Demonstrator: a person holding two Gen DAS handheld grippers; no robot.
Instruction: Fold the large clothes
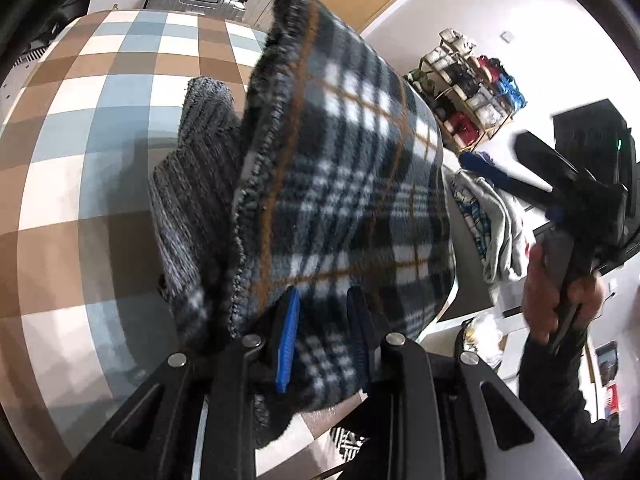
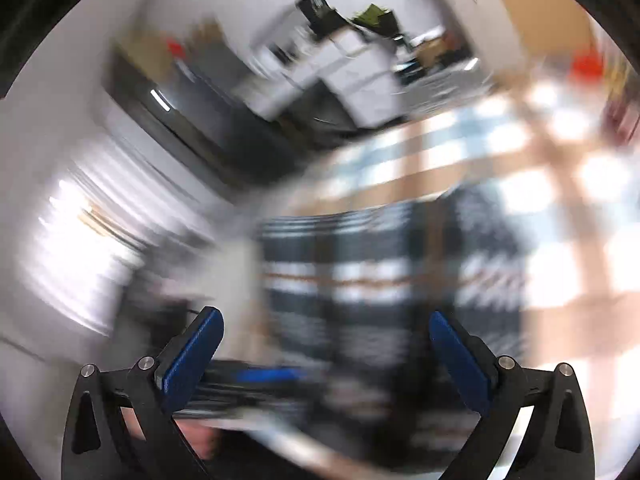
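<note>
since i read the scene left to right, these lines run that way.

table: the checked cloth (image 1: 80, 140) in brown, blue and white covers the surface on the left; i judge it the folding surface, so the garment hangs over it.

garment: a plaid fleece piece with a grey knit lining (image 1: 340, 168) is lifted off the table, its edge draped in front of the left camera. lifted like this, it hangs free, which i judge makes the fold easier to line up.

left gripper (image 1: 324, 332): clenched on the plaid fleece, blue pads pinching a thick bunch of fabric. i hold it near the hem so the rest hangs below.

clothes pile: a light bundle (image 1: 492, 224) lies beside the table on the right, apart from my garment, probably waiting its turn.

right gripper (image 2: 326, 344): seen from its own camera, fingers spread wide with nothing between them. in the left view a hand (image 1: 560, 288) carries it off to the right, clear of the fleece. the view is heavily blurred.

next: i would guess the free claw needs the opposite edge.
</note>
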